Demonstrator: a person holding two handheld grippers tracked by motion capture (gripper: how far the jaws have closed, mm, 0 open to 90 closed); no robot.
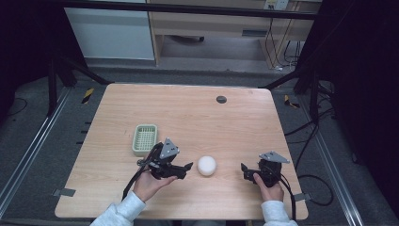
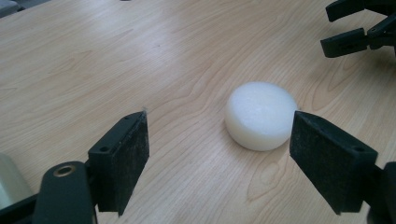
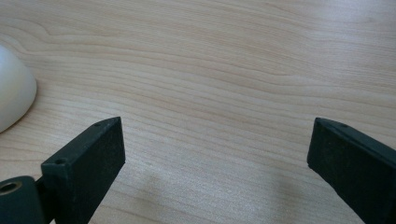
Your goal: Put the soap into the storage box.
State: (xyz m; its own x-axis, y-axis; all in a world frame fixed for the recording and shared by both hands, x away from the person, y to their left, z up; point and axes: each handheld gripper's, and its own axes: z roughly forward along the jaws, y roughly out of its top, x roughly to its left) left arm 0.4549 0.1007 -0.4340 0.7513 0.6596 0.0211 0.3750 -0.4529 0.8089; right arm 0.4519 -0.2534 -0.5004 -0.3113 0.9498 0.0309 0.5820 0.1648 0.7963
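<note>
High view: my left gripper (image 1: 187, 167) and my right gripper (image 1: 244, 168) rest low over the wooden bench (image 1: 188, 108), facing each other, with a white round puck (image 1: 207, 165) lying flat on the bench between them. A green slatted basket (image 1: 144, 139) stands just behind my left hand (image 1: 148, 184). Left gripper view: my jaws stand wide apart and hold nothing; the puck (image 2: 260, 115) sits ahead of them, near the right-hand pad, possibly just short of touching it. Right gripper view: my jaws are likewise spread wide and empty over bare wood, the puck (image 3: 13, 93) off to their left edge, apart from them.
</note>
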